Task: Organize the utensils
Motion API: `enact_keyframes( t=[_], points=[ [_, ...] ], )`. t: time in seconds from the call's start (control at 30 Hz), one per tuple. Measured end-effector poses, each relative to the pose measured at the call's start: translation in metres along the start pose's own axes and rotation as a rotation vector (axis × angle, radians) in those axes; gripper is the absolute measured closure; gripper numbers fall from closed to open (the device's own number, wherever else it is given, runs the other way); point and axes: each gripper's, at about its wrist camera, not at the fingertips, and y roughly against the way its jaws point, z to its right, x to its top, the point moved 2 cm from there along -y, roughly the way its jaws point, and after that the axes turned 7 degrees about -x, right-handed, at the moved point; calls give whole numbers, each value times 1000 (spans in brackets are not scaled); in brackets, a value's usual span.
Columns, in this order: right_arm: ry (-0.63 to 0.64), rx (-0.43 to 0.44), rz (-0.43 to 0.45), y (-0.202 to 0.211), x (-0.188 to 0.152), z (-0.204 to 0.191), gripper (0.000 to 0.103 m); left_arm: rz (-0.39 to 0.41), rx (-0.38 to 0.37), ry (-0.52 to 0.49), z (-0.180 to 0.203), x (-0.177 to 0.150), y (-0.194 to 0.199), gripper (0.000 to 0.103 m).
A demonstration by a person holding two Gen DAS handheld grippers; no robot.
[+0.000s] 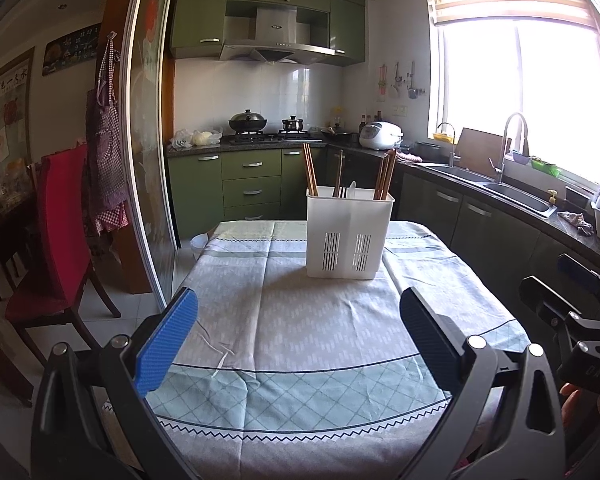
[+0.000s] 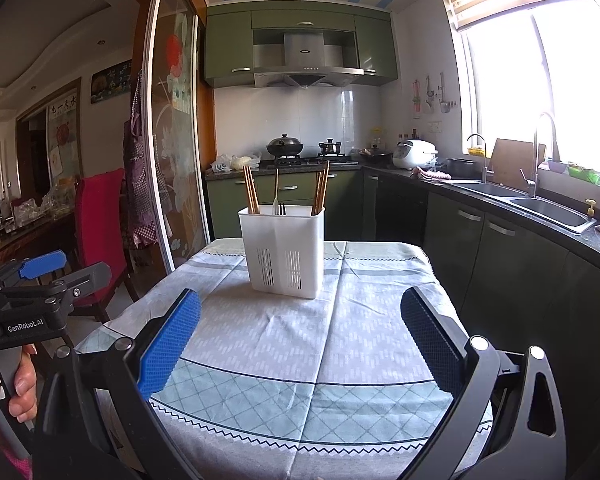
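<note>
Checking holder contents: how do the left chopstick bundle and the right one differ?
The left chopsticks look lighter, orange-brown, leaning left at the white holder's left end. The right chopsticks look darker and lean right at its right end. Both stand handle-up, poking above the rim.

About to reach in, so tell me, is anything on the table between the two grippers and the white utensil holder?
Nothing visible. Only bare tablecloth lies between the open left gripper, the open right gripper and the utensil holder.
</note>
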Motion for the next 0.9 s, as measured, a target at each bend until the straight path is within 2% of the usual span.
enact_keyframes(
  t=[0.9],
  points=[
    [-4, 6, -3, 0, 0, -2, 5, 2, -2, -9, 2, 0, 0, 7]
  ],
)
